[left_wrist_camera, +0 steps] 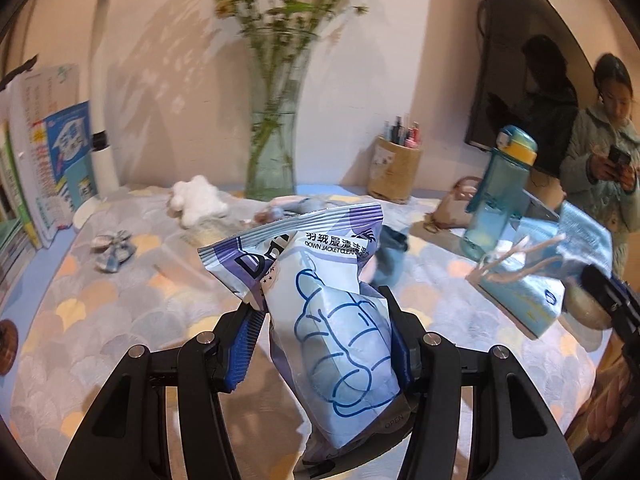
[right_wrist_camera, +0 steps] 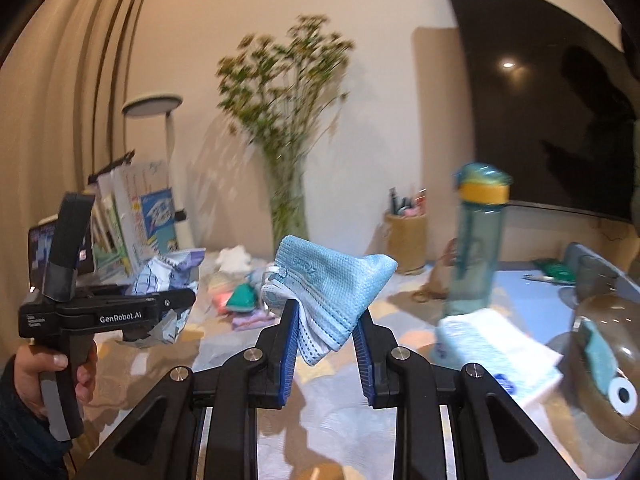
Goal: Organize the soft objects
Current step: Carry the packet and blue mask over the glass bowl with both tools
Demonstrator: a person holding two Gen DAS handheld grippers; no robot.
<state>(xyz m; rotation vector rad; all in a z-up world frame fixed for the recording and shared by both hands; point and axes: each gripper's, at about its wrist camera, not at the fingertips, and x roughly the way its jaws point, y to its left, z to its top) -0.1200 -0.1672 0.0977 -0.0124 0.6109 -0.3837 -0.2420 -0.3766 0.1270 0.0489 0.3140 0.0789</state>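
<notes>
My left gripper [left_wrist_camera: 324, 312] is shut on a soft blue-and-white wet-wipe packet [left_wrist_camera: 324, 292] with a jacket drawing, held above the patterned cloth. The packet and left gripper [right_wrist_camera: 176, 316] also show at the left of the right wrist view. My right gripper [right_wrist_camera: 326, 316] is shut on a light blue face mask [right_wrist_camera: 332, 284], lifted above the table. That mask [left_wrist_camera: 576, 236] shows at the right of the left wrist view. A white fluffy toy [left_wrist_camera: 198, 198], a small blue bow [left_wrist_camera: 112, 248] and a pile of folded soft items [right_wrist_camera: 240, 300] lie on the cloth.
A glass vase with green stems [left_wrist_camera: 272, 152], a pen holder [left_wrist_camera: 394, 172], a teal water bottle [left_wrist_camera: 496, 196], a white lamp [left_wrist_camera: 100, 120] and books [left_wrist_camera: 48, 168] stand around the table. A blue tissue pack [left_wrist_camera: 520, 300] lies right. A dark screen [right_wrist_camera: 540, 120] stands behind.
</notes>
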